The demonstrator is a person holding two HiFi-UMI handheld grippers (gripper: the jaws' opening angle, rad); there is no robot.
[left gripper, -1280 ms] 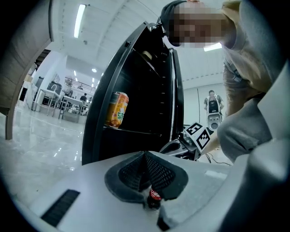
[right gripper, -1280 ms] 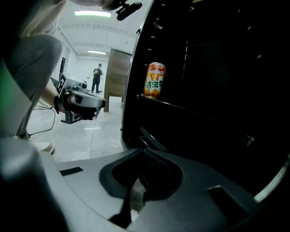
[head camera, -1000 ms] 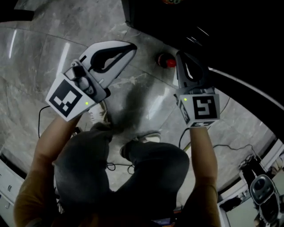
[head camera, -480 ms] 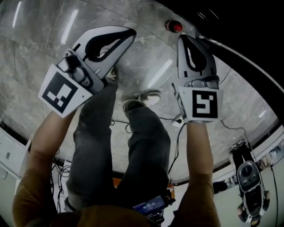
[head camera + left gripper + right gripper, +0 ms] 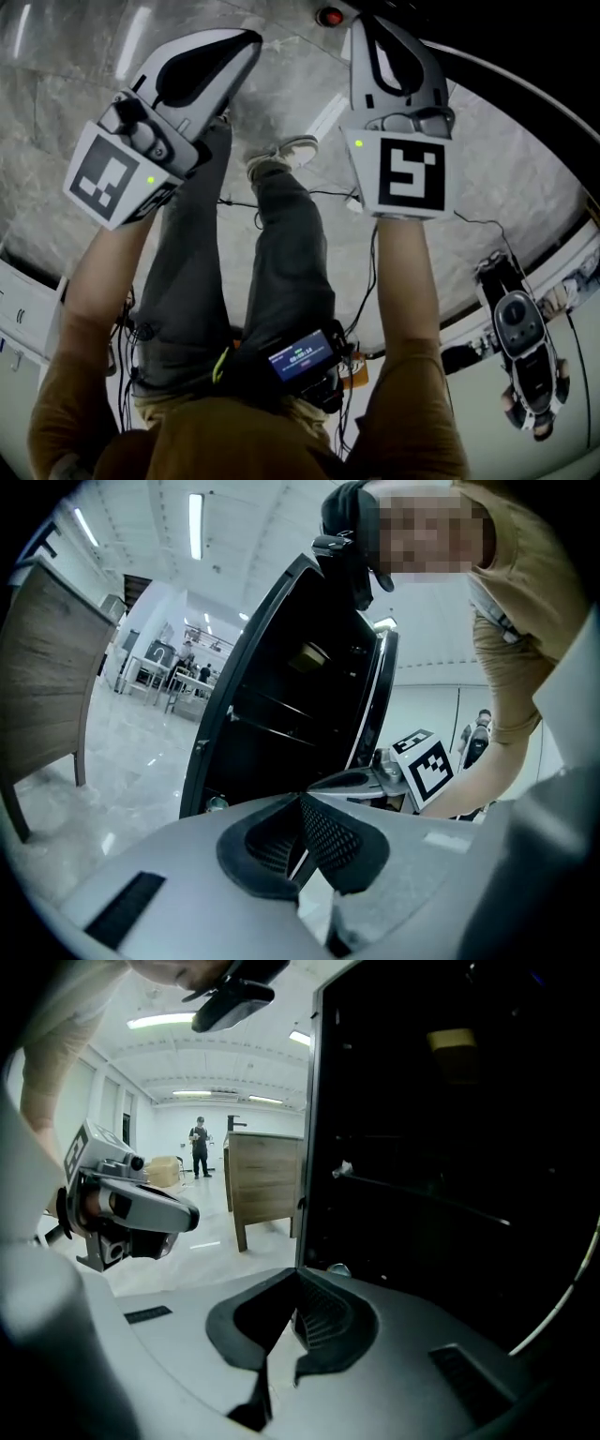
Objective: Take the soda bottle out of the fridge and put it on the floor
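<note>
Left gripper point(image 5: 301, 803) and right gripper point(image 5: 297, 1285) are held side by side before the open fridge point(image 5: 450, 1147) - both with fingers pressed together, gripping nothing. I see the soda bottle point(image 5: 328, 16) standing on the floor point(image 5: 56, 112) at the fridge's front edge, only its red cap showing. Cables point(image 5: 328, 194) trail by the person's shoe point(image 5: 281, 153) - a wooden cabinet point(image 5: 262, 1185) stands left of the fridge.

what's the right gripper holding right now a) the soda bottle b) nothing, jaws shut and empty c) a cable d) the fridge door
b: the right gripper view shows the right gripper with its jaws together and nothing between them, pointing toward the dark fridge.
</note>
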